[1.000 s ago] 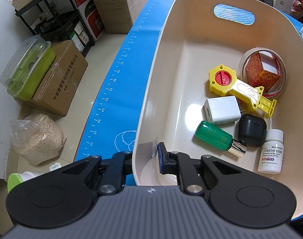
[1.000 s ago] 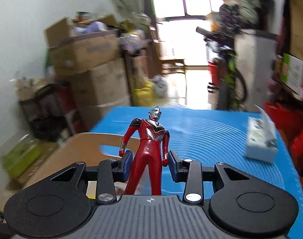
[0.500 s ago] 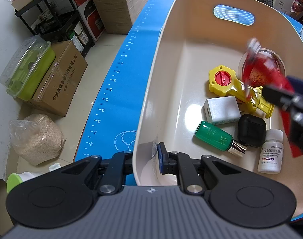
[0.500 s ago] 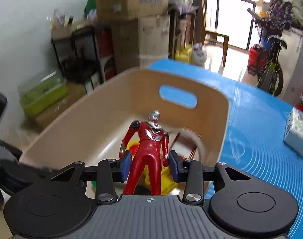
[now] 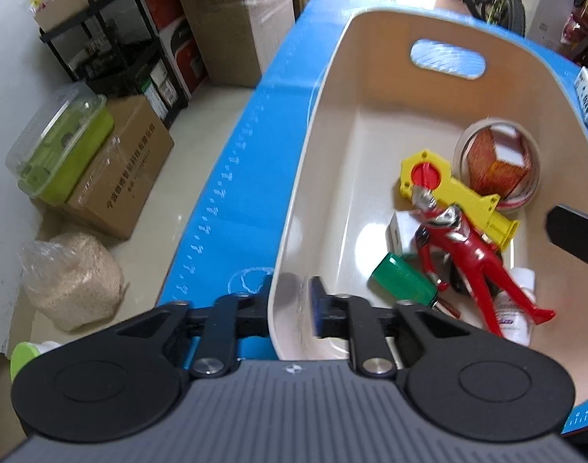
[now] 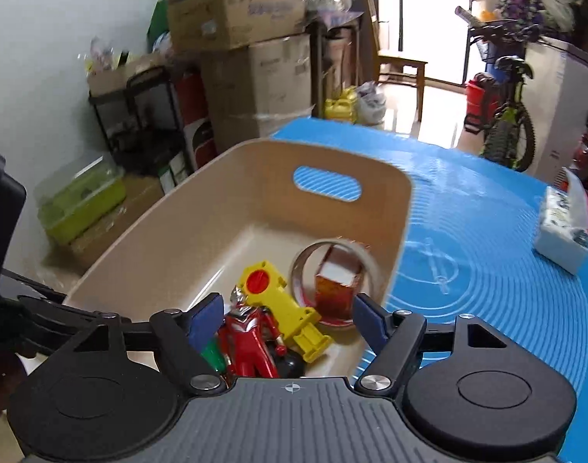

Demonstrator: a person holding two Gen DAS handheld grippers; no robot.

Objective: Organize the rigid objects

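A beige bin (image 5: 317, 162) stands on the blue mat. My left gripper (image 5: 290, 305) is shut on its near rim, one finger inside and one outside. A red toy figure (image 5: 463, 250) lies in the bin on top of a green bottle (image 5: 402, 279), a white charger (image 5: 400, 231), a black case and a white pill bottle (image 5: 515, 318). A yellow toy (image 5: 456, 185) and a tape roll (image 5: 498, 162) with a red box inside lie behind it. My right gripper (image 6: 288, 322) is open and empty just above the figure (image 6: 251, 337); part of it shows in the left wrist view (image 5: 575, 231).
A white tissue pack (image 6: 564, 231) lies on the blue mat (image 6: 487, 270) to the right of the bin (image 6: 232, 208). Cardboard boxes (image 5: 116, 181), a green container, a sack and a black shelf stand on the floor to the left. A bicycle stands behind the table.
My right gripper carried the red figure over the bin, opened and let it go; the figure now lies on the items in the bin. My left gripper stayed shut on the rim.
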